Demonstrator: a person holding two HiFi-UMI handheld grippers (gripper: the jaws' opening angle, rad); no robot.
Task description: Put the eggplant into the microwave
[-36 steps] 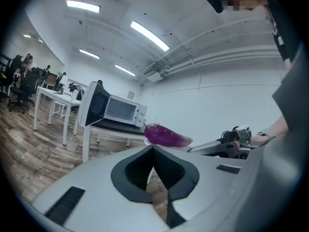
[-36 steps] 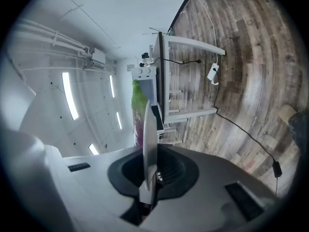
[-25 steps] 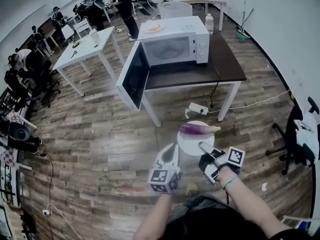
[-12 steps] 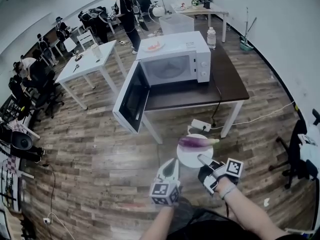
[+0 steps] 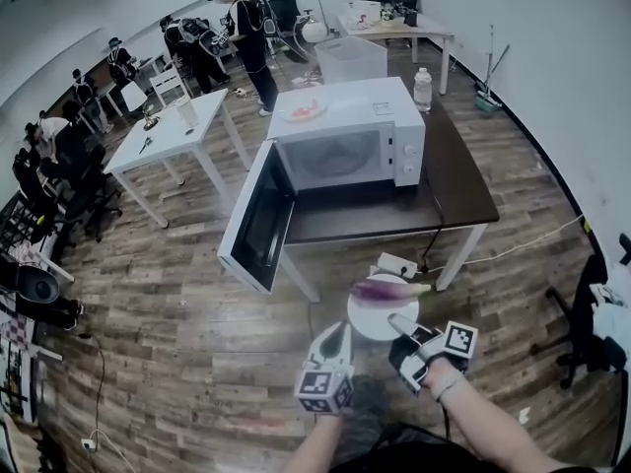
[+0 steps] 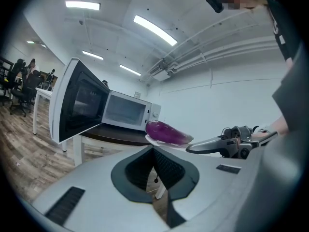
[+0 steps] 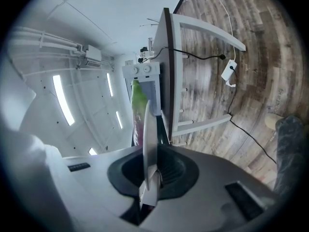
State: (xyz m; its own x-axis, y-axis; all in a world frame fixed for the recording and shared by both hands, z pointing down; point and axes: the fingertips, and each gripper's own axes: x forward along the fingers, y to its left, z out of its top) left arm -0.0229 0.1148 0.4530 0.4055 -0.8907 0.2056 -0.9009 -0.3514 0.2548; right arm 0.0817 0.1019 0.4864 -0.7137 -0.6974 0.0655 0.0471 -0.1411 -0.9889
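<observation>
Presently right gripper (image 5: 396, 319) jaws pinch only the plate (image 5: 367, 315) rim, left gripper (image 5: 342, 327) jaws together, empty; any tilt could roll the loose eggplant (image 5: 383, 290) off short of the microwave (image 5: 340, 156).

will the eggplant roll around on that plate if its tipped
Probably: the eggplant is rounded and glossy and lies loose on the flat plate, so a tilt could roll or slide it. The right gripper pinches only the plate's rim, so the load may sag.
</observation>
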